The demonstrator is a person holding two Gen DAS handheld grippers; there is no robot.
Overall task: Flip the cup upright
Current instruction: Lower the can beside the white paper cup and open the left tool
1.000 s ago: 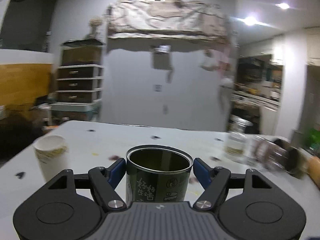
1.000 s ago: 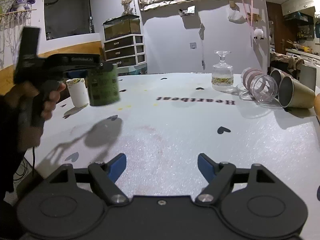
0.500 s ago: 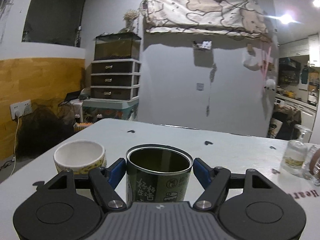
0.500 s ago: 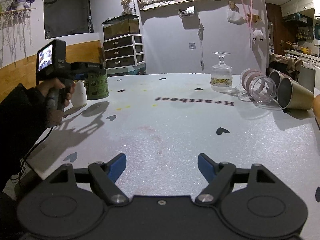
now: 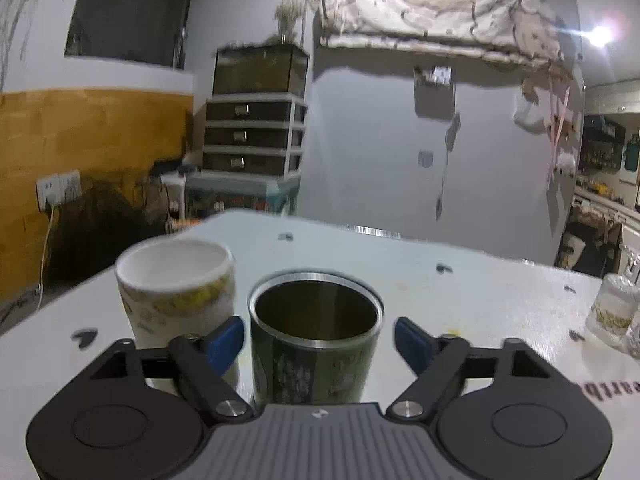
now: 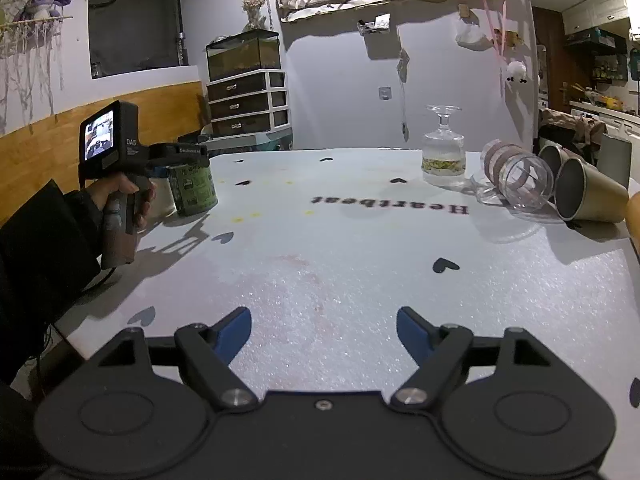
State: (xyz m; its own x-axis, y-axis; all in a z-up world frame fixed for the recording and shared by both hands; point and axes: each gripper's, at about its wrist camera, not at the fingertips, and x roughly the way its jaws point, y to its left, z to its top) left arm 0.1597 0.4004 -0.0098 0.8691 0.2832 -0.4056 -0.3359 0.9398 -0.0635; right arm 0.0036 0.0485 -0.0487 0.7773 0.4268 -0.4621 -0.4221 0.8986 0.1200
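Observation:
A dark green metal cup (image 5: 314, 340) stands upright on the white table, mouth up, between the blue fingertips of my left gripper (image 5: 320, 338). The jaws have spread and a gap shows on each side of the cup. In the right wrist view the same cup (image 6: 193, 190) stands at the table's left edge beside the hand-held left gripper (image 6: 176, 156). My right gripper (image 6: 324, 330) is open and empty over the near part of the table.
A white paper cup (image 5: 176, 288) stands upright just left of the green cup. At the right, an upside-down stemmed glass (image 6: 443, 152), a clear cup on its side (image 6: 516, 178) and metal cups on their sides (image 6: 588, 196). White table (image 6: 340, 248) with heart marks.
The left gripper carried the green cup to the left and down beside the white paper cup, then spread its jaws off it. The right gripper has not moved.

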